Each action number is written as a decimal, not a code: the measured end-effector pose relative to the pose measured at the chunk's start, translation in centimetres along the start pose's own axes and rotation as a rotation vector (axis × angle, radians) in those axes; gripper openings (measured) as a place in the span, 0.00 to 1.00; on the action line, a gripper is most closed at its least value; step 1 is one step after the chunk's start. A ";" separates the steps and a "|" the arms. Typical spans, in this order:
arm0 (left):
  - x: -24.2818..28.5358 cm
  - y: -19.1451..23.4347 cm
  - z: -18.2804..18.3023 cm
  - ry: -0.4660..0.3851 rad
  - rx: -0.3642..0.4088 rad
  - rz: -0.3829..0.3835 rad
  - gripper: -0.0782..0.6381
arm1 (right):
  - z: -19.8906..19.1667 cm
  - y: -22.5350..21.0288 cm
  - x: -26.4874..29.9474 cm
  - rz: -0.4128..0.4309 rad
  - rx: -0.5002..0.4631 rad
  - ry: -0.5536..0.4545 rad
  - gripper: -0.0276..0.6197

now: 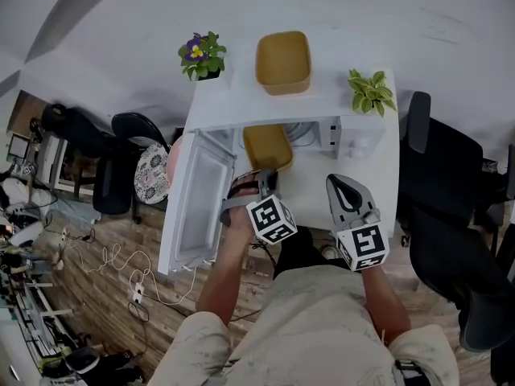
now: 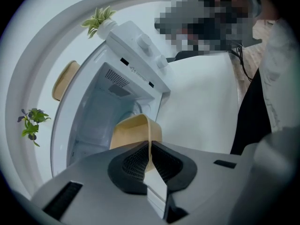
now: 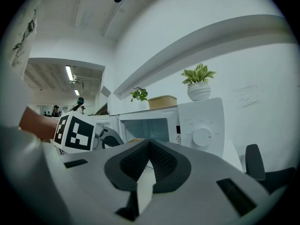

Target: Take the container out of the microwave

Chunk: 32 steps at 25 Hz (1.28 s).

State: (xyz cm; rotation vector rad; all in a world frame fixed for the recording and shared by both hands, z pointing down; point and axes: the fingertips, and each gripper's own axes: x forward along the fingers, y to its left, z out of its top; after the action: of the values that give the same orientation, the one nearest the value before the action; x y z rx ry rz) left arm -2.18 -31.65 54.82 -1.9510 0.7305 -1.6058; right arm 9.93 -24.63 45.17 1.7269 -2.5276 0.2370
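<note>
A tan container (image 1: 267,146) sits half out of the open white microwave (image 1: 362,139); in the left gripper view the container (image 2: 133,131) is just in front of the cavity. My left gripper (image 1: 259,177) is shut on the container's near wall, and that thin wall stands between the pads of the left gripper (image 2: 150,148). My right gripper (image 1: 343,186) hovers over the white table right of the container, in front of the microwave's control panel. The right gripper (image 3: 149,146) is shut with nothing in it.
The microwave door (image 1: 195,199) hangs open to the left. A second tan container (image 1: 283,61) and two potted plants (image 1: 201,55) (image 1: 371,91) stand on the microwave's top. A black chair (image 1: 455,191) is at the right, cables (image 1: 121,264) lie on the wooden floor at the left.
</note>
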 end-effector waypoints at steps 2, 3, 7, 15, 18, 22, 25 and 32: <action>-0.5 -0.5 -0.2 0.004 -0.005 -0.001 0.15 | 0.0 0.3 -0.3 0.008 -0.002 -0.002 0.07; -0.7 -0.7 -0.2 0.006 -0.006 0.001 0.15 | 0.0 0.4 -0.5 0.012 -0.003 -0.003 0.07; -2.1 -1.8 -0.1 0.006 -0.006 0.003 0.15 | -0.4 1.2 -1.1 0.028 -0.004 0.002 0.07; -4.4 -4.4 -1.0 0.009 -0.017 -0.004 0.15 | -1.1 3.4 -1.8 0.066 -0.016 0.013 0.07; -5.1 -5.2 -1.5 0.015 -0.019 -0.006 0.15 | -1.4 4.0 -2.1 0.077 -0.022 0.021 0.07; -6.1 -6.1 -1.9 0.017 -0.032 -0.005 0.15 | -1.8 4.6 -2.3 0.089 -0.028 0.032 0.07; -6.7 -7.1 -2.1 0.018 -0.037 -0.008 0.15 | -2.0 5.1 -2.2 0.102 -0.036 0.036 0.07; -8.0 -9.2 -2.8 0.017 -0.045 -0.014 0.15 | -2.9 6.3 -1.8 0.128 -0.049 0.058 0.07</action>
State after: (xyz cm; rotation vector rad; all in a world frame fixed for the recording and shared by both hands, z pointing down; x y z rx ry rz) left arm -5.36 -19.63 55.84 -1.9808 0.7674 -1.6288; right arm 4.67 -20.21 47.20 1.5205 -2.5822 0.2270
